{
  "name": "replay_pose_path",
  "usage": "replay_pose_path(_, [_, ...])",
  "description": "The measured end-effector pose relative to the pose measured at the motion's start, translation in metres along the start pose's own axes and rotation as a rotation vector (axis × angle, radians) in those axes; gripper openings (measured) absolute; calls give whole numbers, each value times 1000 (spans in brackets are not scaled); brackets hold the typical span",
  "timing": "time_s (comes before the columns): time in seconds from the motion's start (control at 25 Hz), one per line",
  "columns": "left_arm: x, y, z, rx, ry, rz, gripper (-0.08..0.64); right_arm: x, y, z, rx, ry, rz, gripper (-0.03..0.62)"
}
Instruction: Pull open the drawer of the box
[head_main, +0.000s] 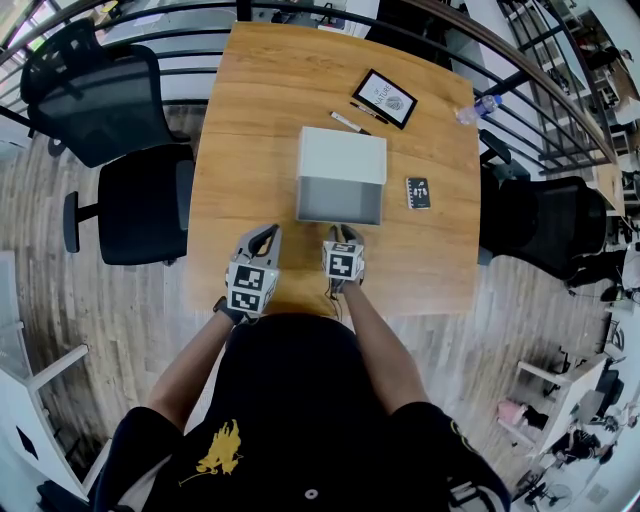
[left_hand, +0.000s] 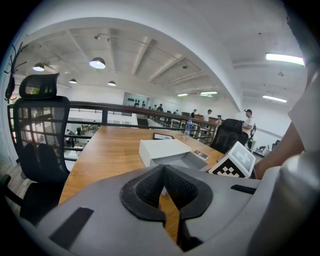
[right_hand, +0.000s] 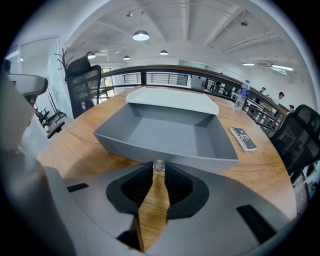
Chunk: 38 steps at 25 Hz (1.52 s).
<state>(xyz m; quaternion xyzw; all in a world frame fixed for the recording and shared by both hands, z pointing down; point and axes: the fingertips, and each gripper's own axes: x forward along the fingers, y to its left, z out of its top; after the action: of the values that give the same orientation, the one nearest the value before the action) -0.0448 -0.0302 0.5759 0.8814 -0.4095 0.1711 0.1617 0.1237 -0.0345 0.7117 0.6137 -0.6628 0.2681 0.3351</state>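
Head view: the white box (head_main: 342, 155) sits on the wooden counter (head_main: 250, 120), directly ahead of both tools. Its grey drawer (head_main: 339, 200) stands pulled out toward the right tool (head_main: 343, 233), whose tips reach the drawer's front wall. The left tool (head_main: 268, 233) is just to the left of the right tool, near the drawer's corner but apart from it. A pen (head_main: 350, 122) lies beyond the box. Left gripper view: the left tool's jaws are closed tip to tip and hold nothing. Box and drawer lie ahead of it and to its right. Right gripper view: the right tool is narrow, its pads closed on a small clear knob (right_hand: 158, 166) at the middle of the drawer's front wall. The box shell is directly behind the open drawer.
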Motion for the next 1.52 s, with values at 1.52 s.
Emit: replay_pose_path(1.52, [-10, 1, -5, 4, 9, 1, 15, -43, -13, -13, -17, -46, -27, 0])
